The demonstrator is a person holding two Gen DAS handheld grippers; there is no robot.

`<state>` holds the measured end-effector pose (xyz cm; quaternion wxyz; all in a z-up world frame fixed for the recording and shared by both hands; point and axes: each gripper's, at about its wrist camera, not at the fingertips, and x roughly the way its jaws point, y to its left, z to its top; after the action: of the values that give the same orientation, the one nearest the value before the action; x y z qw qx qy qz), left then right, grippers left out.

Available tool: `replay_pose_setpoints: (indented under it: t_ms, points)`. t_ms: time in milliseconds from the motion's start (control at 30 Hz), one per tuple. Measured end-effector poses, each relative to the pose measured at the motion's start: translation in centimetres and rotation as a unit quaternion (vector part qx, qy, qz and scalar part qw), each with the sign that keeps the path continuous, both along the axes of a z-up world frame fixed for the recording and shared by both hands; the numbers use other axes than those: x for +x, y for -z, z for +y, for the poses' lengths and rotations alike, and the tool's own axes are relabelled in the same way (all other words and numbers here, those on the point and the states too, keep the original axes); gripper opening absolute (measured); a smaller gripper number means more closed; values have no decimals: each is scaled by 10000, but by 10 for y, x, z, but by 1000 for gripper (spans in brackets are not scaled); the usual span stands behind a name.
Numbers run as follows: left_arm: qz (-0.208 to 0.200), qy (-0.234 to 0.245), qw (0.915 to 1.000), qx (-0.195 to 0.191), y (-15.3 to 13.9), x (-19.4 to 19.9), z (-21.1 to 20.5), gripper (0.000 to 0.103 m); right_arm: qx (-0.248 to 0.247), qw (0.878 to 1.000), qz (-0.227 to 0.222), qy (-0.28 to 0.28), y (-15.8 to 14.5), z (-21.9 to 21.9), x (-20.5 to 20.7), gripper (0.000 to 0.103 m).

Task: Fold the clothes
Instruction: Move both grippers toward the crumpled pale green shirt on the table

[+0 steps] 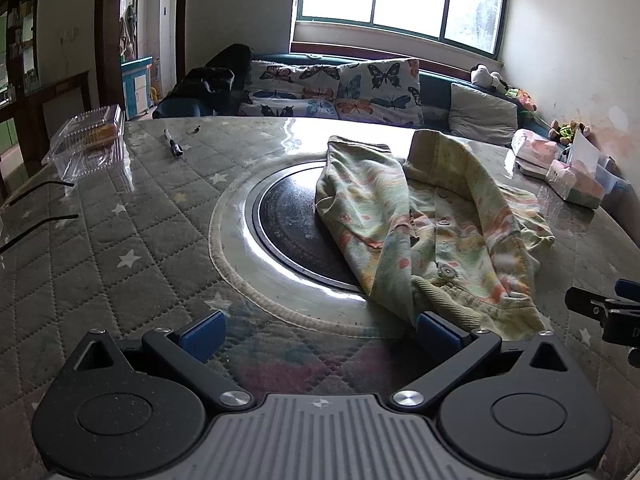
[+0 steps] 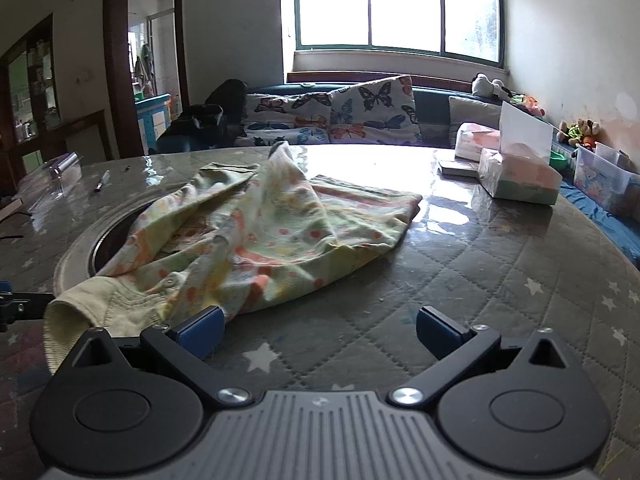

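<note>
Rumpled pale-yellow printed snap-front child's garment, ribbed hem toward both wide-open, empty grippers (left, right), lengthwise along the quilted bench.

No text, label, brand or number can be read in either view. A pale mark, perhaps a letter, shows on the right gripper at about three o'clock in the left wrist view, cut off by the edge and illegible.
</note>
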<state>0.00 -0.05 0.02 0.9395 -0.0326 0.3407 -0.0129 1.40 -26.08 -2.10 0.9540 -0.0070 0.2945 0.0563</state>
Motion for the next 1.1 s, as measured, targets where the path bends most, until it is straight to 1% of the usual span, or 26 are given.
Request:
replay_pose_setpoints:
  t_ms: [133, 267, 367, 433, 700, 1100]
  points:
    - [-17, 39, 10000, 17, -1, 0, -3, 103, -10, 10000, 6, 52, 1, -4, 0, 103]
    - [-35, 78, 10000, 33, -3, -1, -7, 103, -55, 10000, -38, -11, -4, 11, -7, 103]
    - [-48, 107, 9999, 46, -4, -1, -9, 103, 11, 10000, -28, -56, -4, 16, -6, 103]
    - [-56, 127, 9999, 54, -5, -1, -11, 103, 61, 9999, -29, -138, -4, 11, -7, 103]
    - [-89, 208, 9997, 88, -8, -1, -18, 103, 107, 9998, 15, -151, -4, 12, -2, 103]
    - [-54, 357, 9992, 194, -9, 15, -27, 103, 110, 9997, 81, -184, -5, 12, 9, 103]
